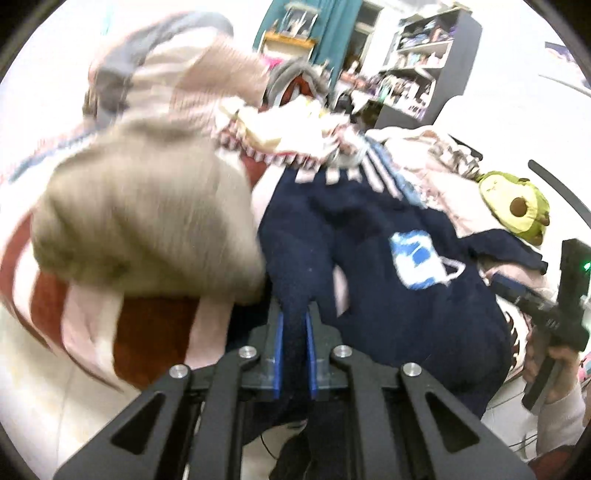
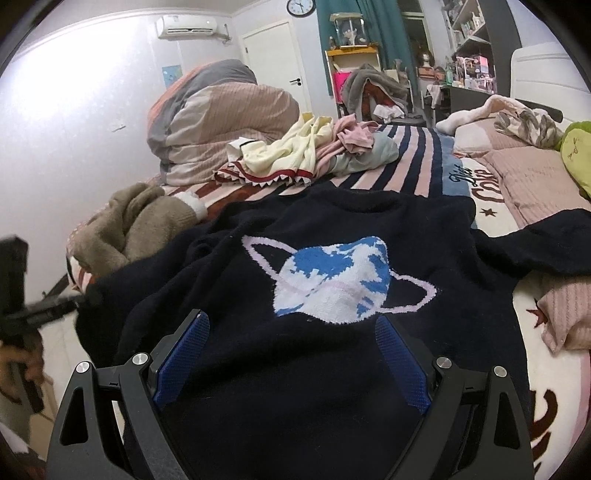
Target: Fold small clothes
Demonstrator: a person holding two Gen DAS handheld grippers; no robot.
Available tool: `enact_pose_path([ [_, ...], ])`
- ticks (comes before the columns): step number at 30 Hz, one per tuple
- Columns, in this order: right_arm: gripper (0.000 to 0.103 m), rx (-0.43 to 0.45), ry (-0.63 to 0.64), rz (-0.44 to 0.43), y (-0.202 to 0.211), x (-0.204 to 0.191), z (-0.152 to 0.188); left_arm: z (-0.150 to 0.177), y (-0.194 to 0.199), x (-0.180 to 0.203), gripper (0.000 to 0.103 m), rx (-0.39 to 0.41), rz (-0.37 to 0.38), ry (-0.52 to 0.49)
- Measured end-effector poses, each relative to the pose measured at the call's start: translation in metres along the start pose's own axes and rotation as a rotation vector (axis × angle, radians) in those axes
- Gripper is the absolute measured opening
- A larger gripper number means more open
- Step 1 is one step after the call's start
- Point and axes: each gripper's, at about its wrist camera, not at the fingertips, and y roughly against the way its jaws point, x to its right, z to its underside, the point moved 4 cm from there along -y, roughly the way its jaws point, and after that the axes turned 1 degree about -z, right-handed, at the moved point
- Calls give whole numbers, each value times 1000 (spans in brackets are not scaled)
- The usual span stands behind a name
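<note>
The left claw (image 1: pixel 293 325) is pinched tight on a fold of the navy sweater (image 2: pixel 332 266), apparently its left sleeve or side, likely to carry it across the front, while the right claw (image 2: pixel 291 336) hangs spread wide, gripping nothing, over the hem below the knitted planet (image 2: pixel 332 280). The sweater lies front-up on a striped bed cover (image 2: pixel 406 162), a tan garment (image 2: pixel 122 229) bunched beside it, unfolded clothes (image 2: pixel 317 147) and a rolled quilt (image 2: pixel 221 118) beyond, in a cluttered bedroom with shelves (image 1: pixel 424 55) and teal curtains (image 2: pixel 369 22).

The sweater (image 2: pixel 332 280) lies spread at the bed's (image 2: pixel 424 162) near edge; a bundled garment (image 2: pixel 125 225) sits beside its left, a clothes heap (image 2: pixel 314 151) farther back.
</note>
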Motion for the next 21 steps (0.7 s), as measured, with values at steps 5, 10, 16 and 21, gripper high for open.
enact_pose_path([
  [5,90,23,-4,-20,8,-3,0,-36,33,28,7,110,34,-81],
  [10,90,43,2,-14,16,0,0,-56,43,69,7,153,124,-139],
  [16,90,58,-3,0,24,17,4,-58,20,124,7,125,224,-164],
  [21,90,54,-2,16,24,39,15,-44,-10,155,7,69,284,-148],
])
